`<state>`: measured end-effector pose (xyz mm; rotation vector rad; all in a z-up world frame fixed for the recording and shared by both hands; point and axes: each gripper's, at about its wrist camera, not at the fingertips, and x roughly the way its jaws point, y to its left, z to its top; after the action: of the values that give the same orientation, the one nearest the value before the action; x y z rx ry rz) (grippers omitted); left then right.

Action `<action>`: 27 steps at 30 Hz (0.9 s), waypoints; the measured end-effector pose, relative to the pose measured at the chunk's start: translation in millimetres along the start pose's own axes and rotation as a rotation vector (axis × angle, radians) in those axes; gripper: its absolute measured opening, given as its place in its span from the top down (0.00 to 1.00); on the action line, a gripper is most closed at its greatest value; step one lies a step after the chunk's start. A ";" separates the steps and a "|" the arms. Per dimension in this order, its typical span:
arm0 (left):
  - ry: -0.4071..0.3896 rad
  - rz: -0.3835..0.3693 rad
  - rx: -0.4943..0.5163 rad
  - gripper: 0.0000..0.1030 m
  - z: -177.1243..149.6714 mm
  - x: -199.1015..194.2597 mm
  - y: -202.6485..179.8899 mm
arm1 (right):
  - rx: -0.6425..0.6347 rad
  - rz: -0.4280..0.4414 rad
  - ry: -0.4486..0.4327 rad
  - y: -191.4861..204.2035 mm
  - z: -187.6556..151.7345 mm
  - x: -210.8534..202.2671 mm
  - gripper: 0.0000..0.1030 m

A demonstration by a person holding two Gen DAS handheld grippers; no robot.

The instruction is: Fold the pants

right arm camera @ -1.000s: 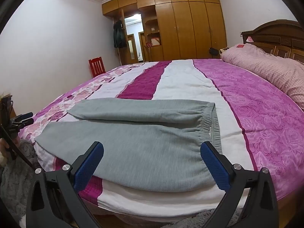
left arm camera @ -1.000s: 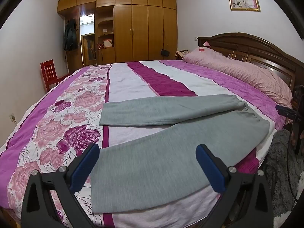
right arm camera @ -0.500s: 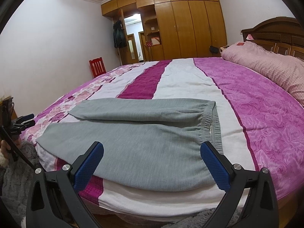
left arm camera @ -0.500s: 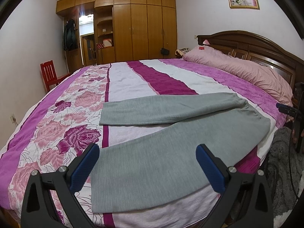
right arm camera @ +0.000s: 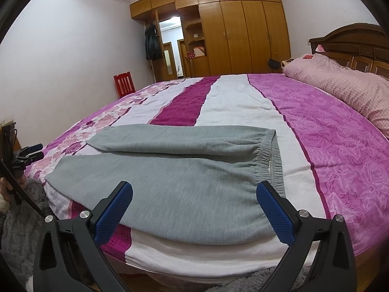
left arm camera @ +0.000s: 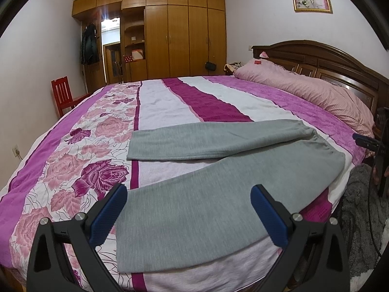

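Observation:
Grey pants (left arm camera: 194, 209) lie flat on the bed, legs spread in a V, leg ends toward the floral side and the elastic waistband (right arm camera: 265, 155) toward the pillow side. My left gripper (left arm camera: 188, 215) is open and empty, hovering above the near leg close to its hem. My right gripper (right arm camera: 194, 213) is open and empty, above the near hip area by the waistband. In the left wrist view the other gripper's blue tips (left arm camera: 364, 140) show at the right edge. In the right wrist view the left gripper (right arm camera: 30, 153) shows at the left edge.
The bed has a pink, white and purple striped floral cover (left arm camera: 97, 146). A long pink pillow (left arm camera: 316, 92) lies against the dark wooden headboard (left arm camera: 340, 58). A red chair (left arm camera: 63, 95) and wooden wardrobe (left arm camera: 182, 36) stand beyond the bed. A grey fuzzy rug (left arm camera: 359, 209) lies beside the bed.
Both grippers have stayed open and shifted only slightly; the views have tilted a little. The pants have not moved.

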<state>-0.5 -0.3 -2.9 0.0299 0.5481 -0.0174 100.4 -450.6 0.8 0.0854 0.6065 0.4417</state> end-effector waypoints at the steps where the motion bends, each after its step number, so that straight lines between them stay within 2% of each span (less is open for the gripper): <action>1: 0.000 0.000 0.001 0.00 0.0 0.1 0.2 | 0.000 0.001 0.001 0.2 0.1 0.1 0.00; 27: 0.001 0.002 0.007 0.00 0.8 -0.6 -1.5 | 0.004 -0.002 0.002 -0.9 0.6 0.5 0.00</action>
<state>-0.6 -1.9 -1.9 0.0370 0.5492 -0.0174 101.5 -451.2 0.9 0.0878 0.6095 0.4393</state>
